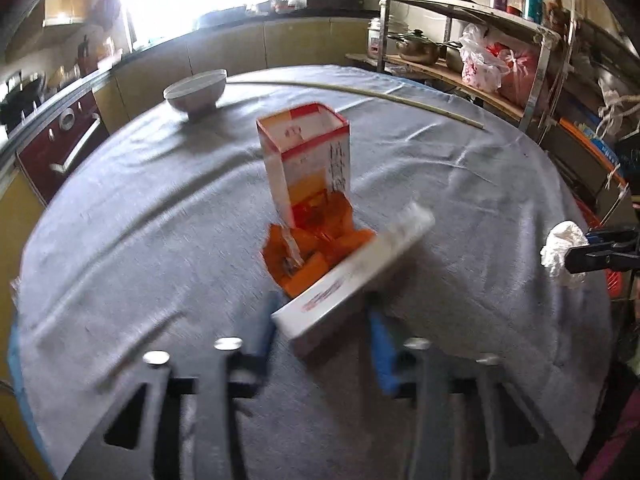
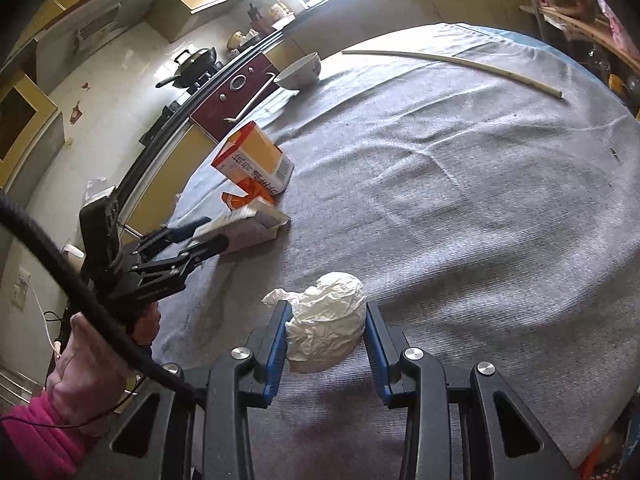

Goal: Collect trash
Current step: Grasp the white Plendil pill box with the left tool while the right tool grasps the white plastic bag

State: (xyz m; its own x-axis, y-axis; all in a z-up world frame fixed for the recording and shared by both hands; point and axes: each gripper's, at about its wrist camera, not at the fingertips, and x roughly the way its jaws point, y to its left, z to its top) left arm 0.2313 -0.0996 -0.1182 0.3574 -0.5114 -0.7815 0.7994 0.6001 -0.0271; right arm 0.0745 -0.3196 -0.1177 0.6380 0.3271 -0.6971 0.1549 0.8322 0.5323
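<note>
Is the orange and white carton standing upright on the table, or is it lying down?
Upright. The orange and white carton stands on its end on the grey cloth, taller than wide, with orange wrappers at its base.

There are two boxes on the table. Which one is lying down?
The long white box lies flat between the left hand-held gripper's fingers. The orange-and-white box behind it stands tall.

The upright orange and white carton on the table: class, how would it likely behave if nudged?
The carton stands tall on a narrow base, so it would probably tip. Its top looks open, suggesting it is empty and light. The wrinkled cloth might snag rather than let it slide.
</note>
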